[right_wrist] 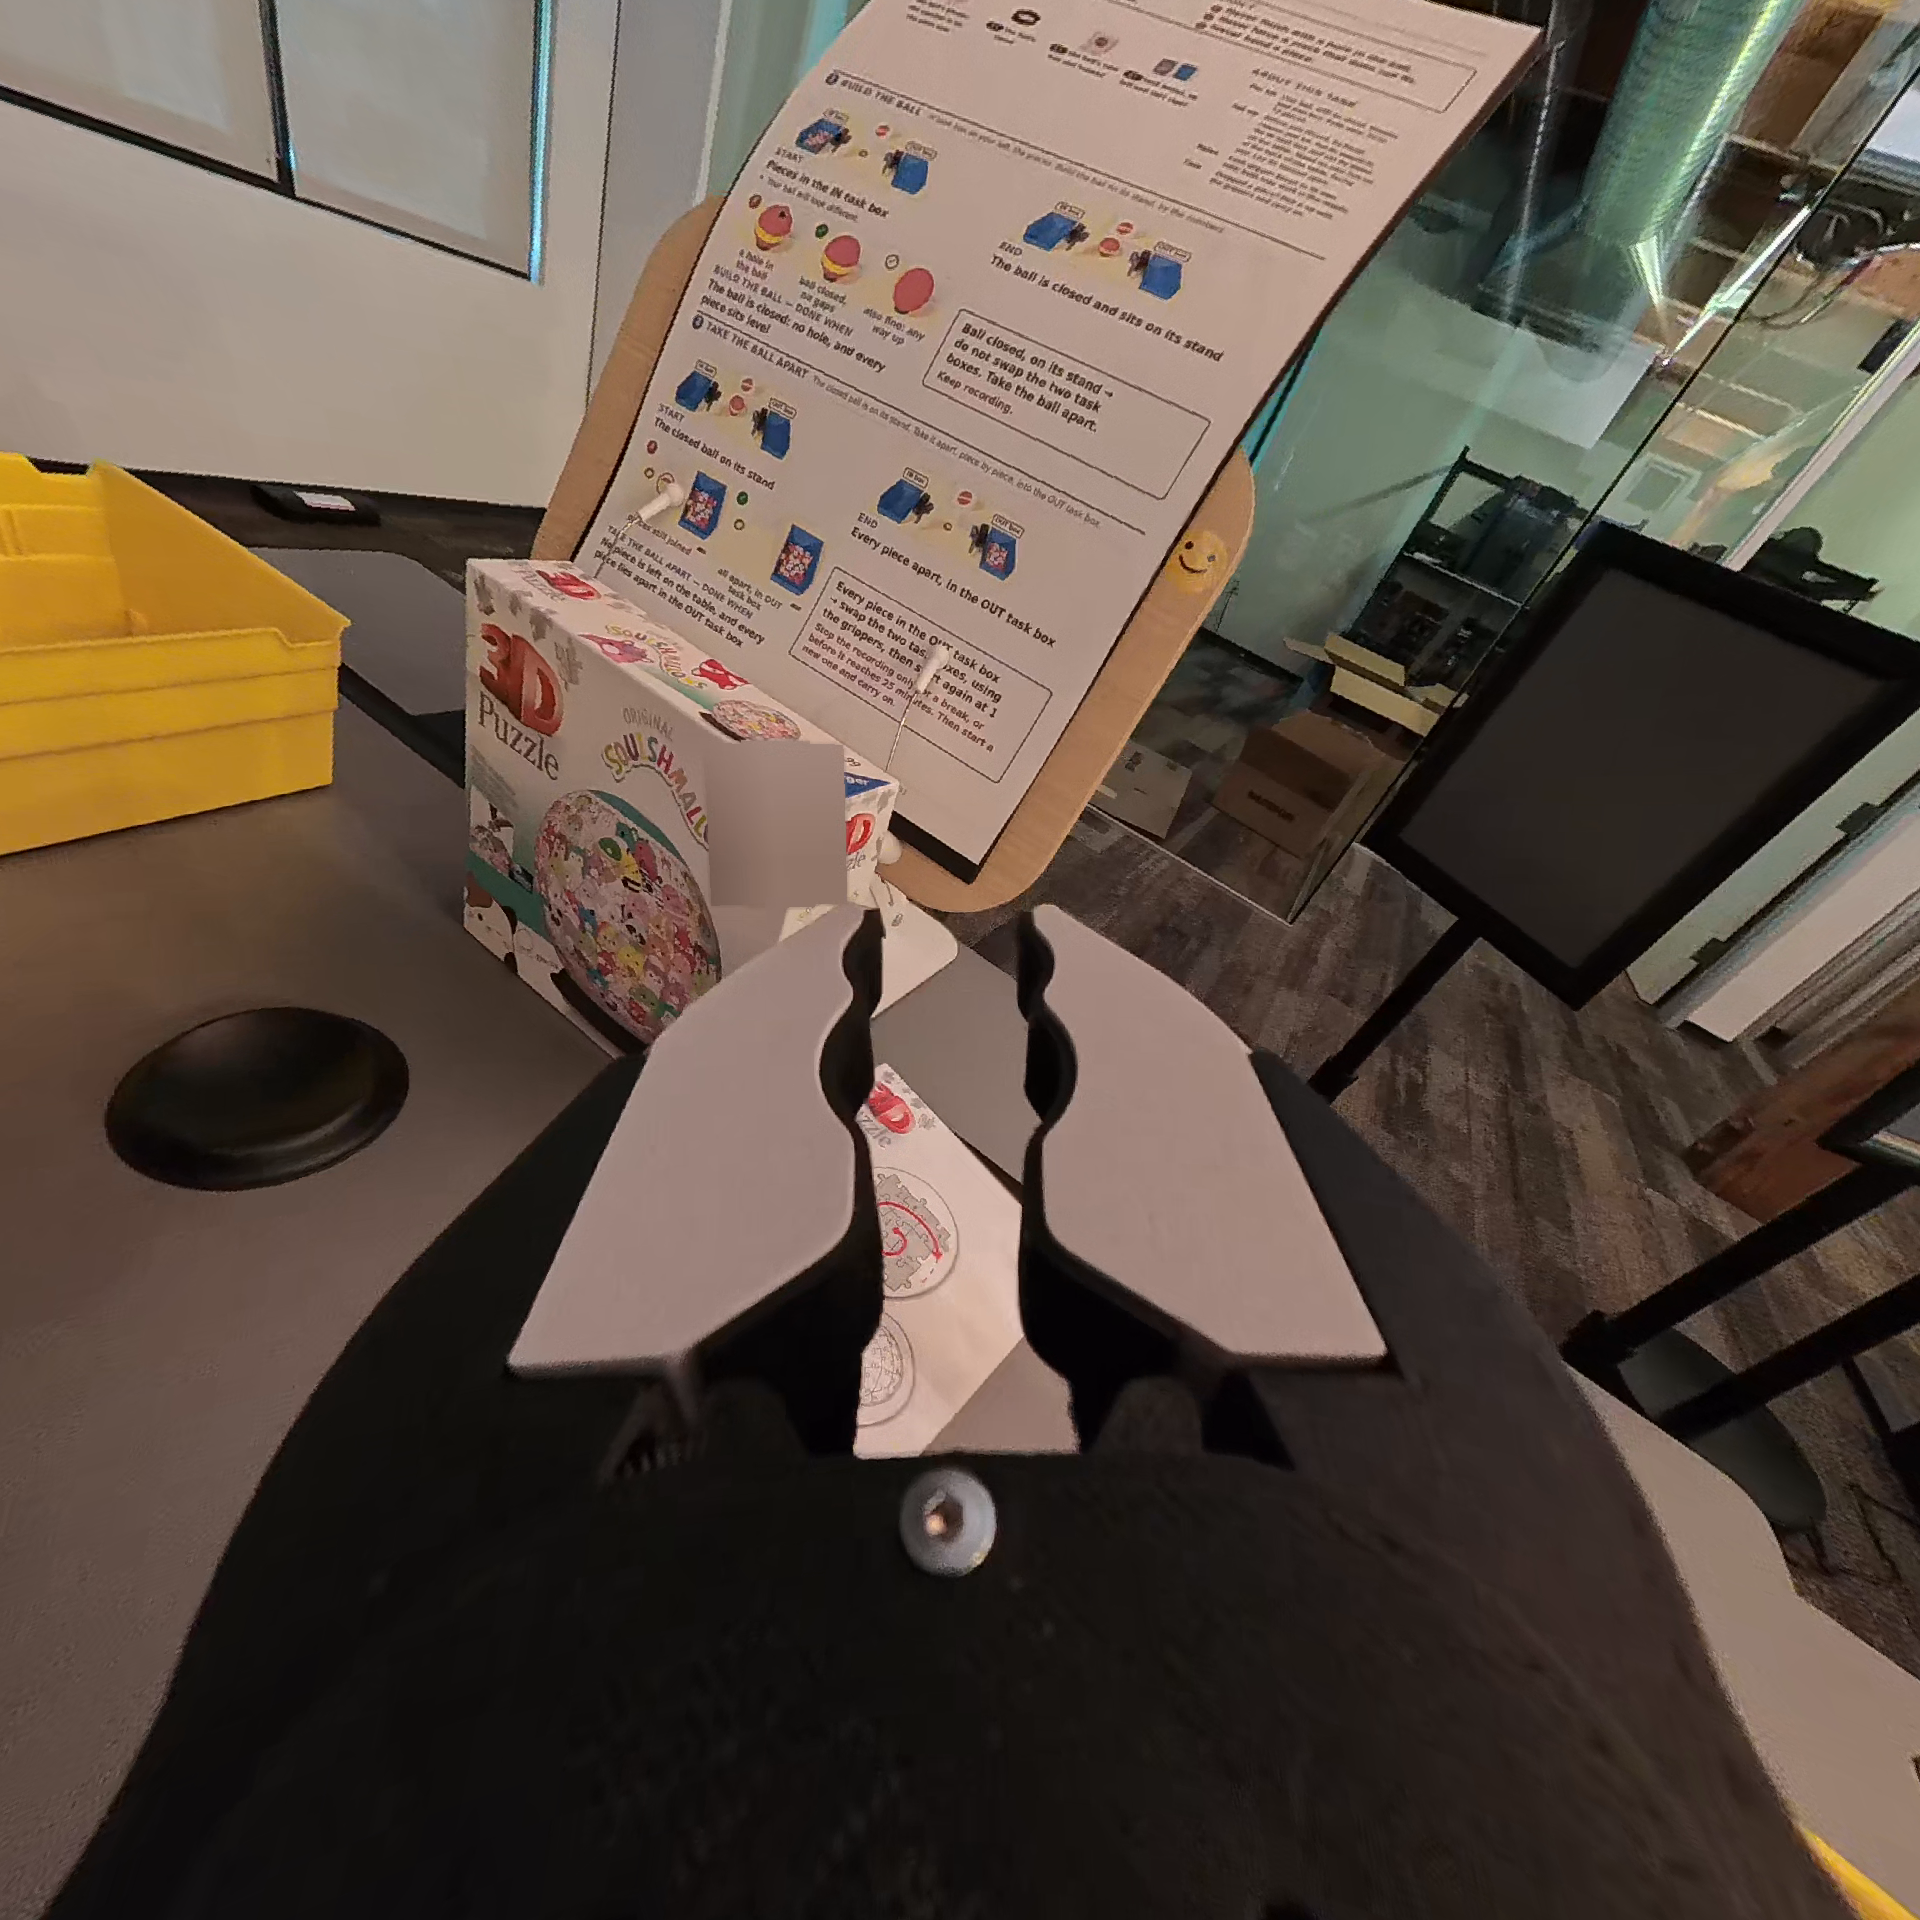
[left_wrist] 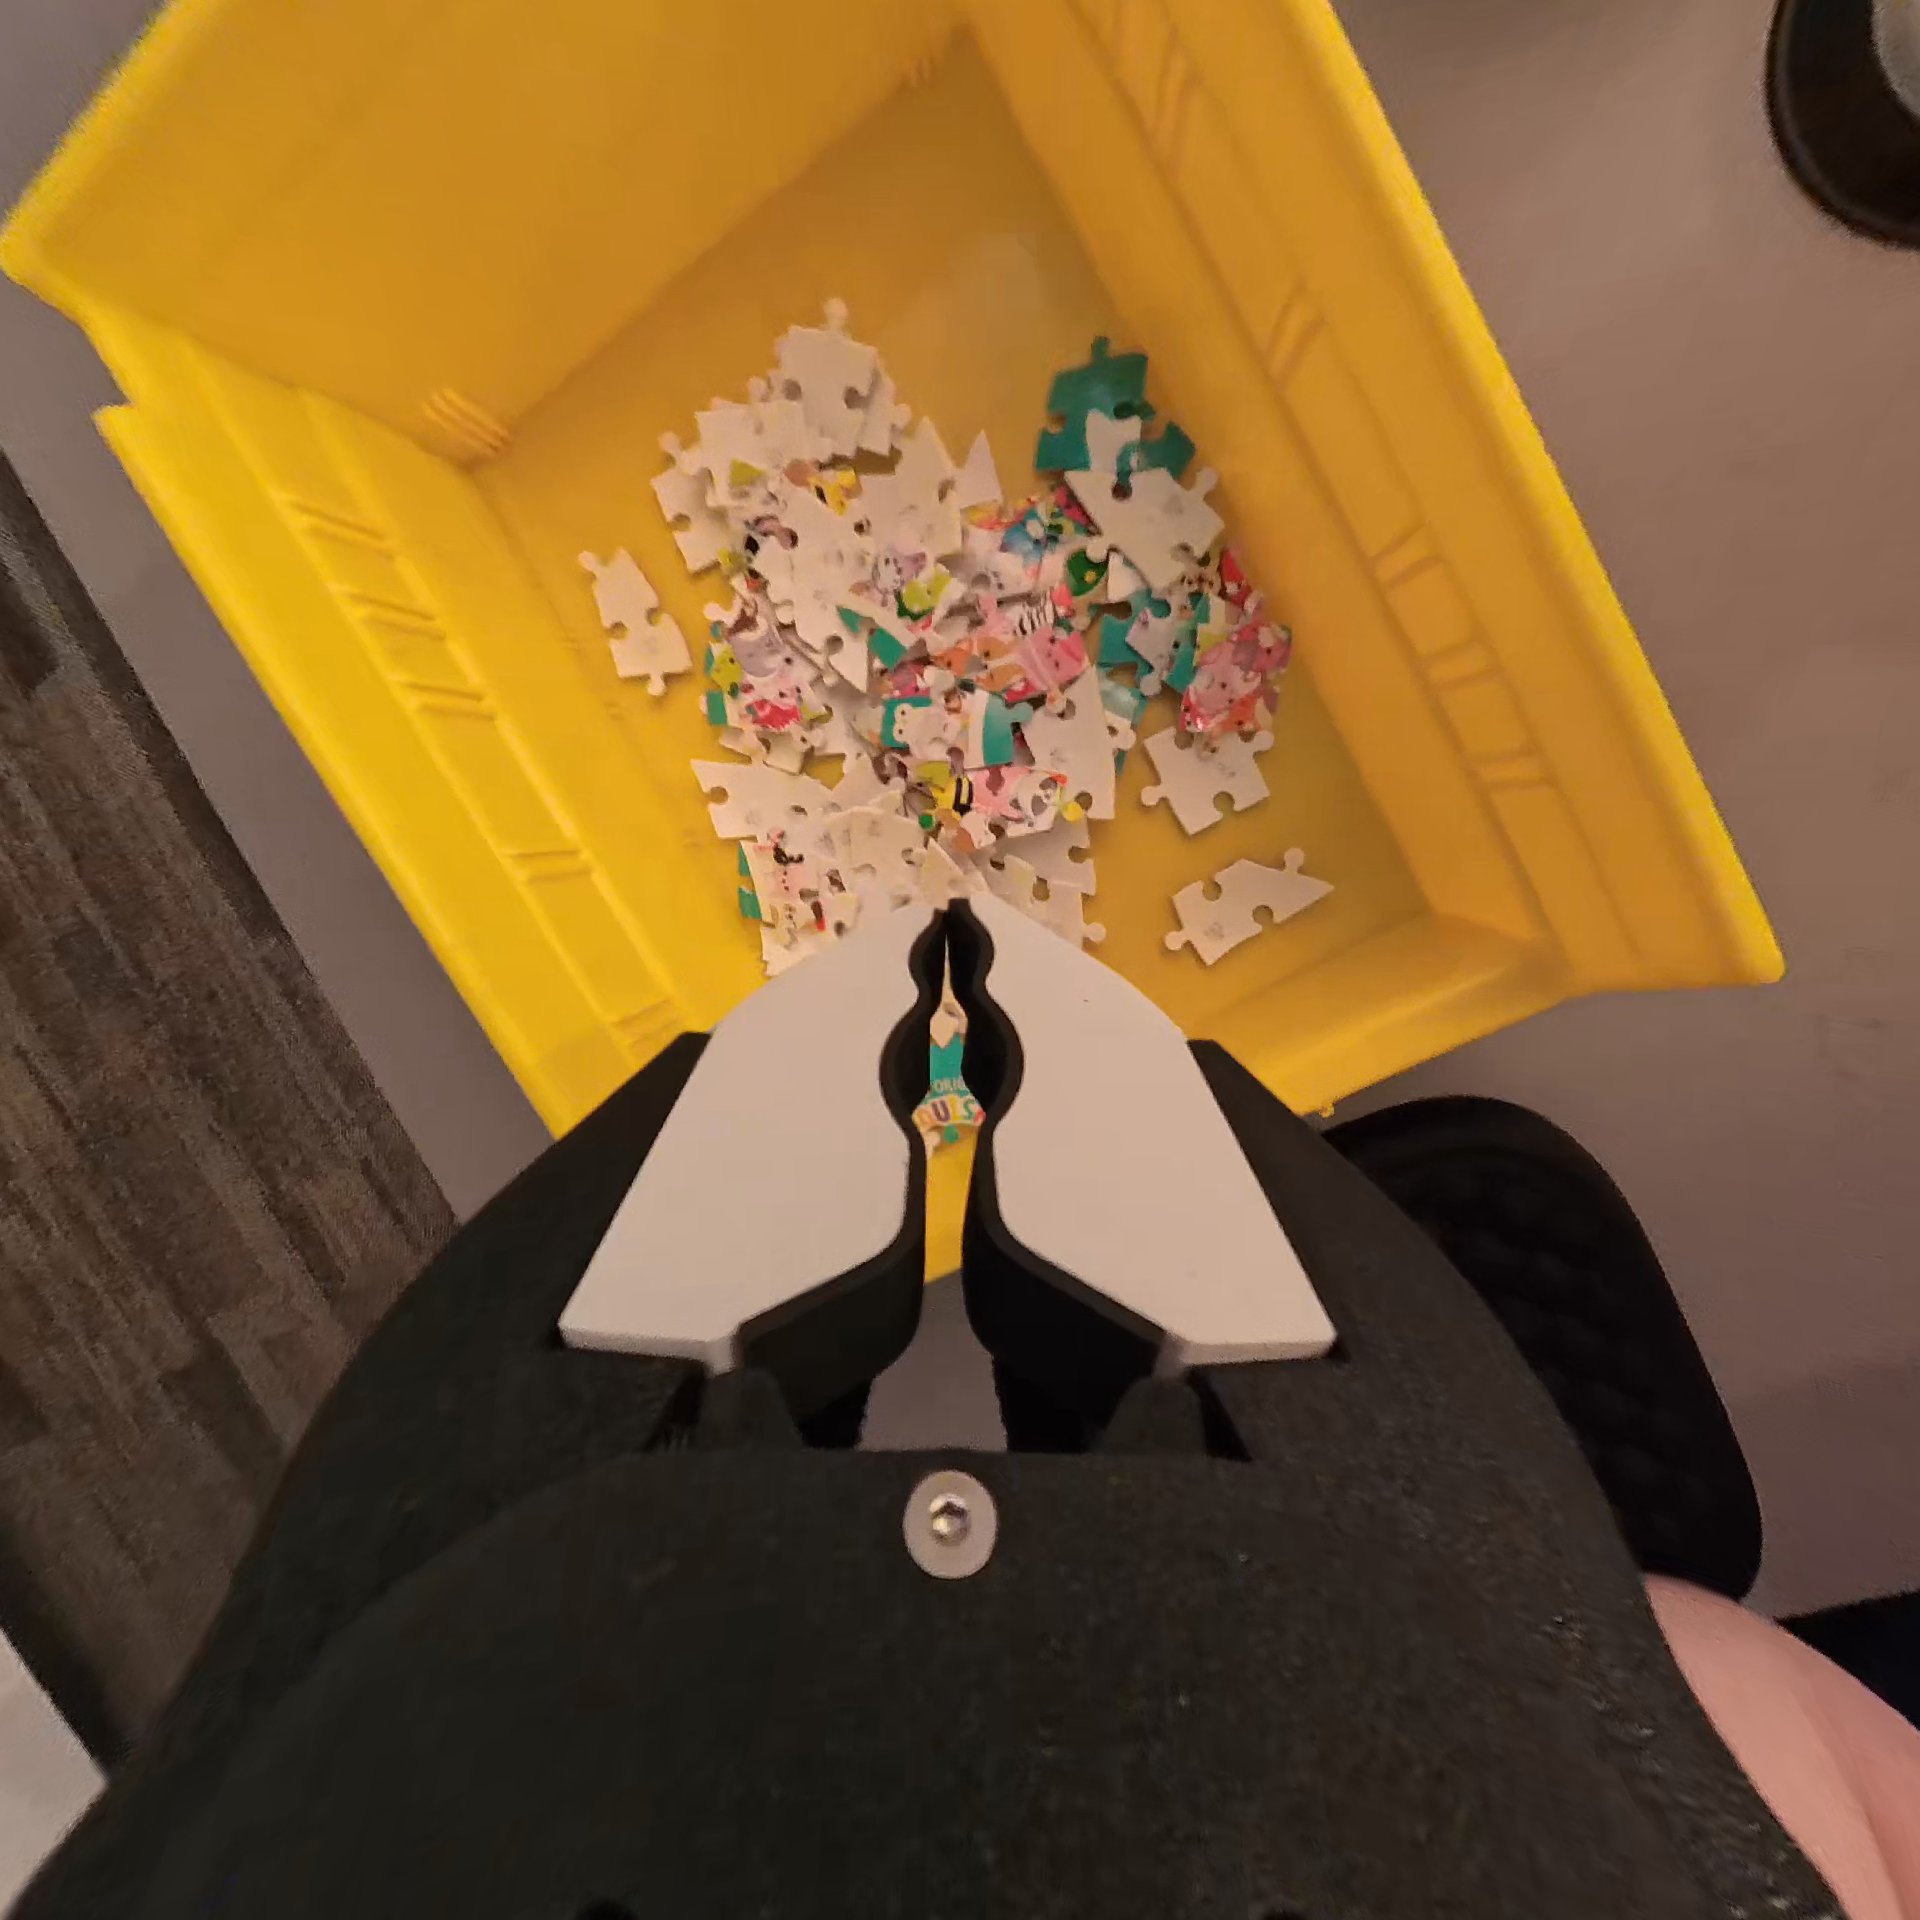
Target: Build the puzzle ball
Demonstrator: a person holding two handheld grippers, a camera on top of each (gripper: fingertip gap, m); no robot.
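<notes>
Over the yellow bin (left_wrist: 343,260) on the grey table (left_wrist: 1714,623), we hold the left gripper (left_wrist: 951,914) with its jaws clenched on one puzzle piece (left_wrist: 948,1081) — teal-edged, seen edge-on between the fingers. Loose puzzle pieces (left_wrist: 956,644) lie heaped on the bin floor, many white side up. To the right, our right gripper (right_wrist: 945,935) hangs released, jaws apart, above a printed leaflet (right_wrist: 925,1226). Beyond it stands the puzzle box (right_wrist: 582,831), just before an instruction board (right_wrist: 987,364).
</notes>
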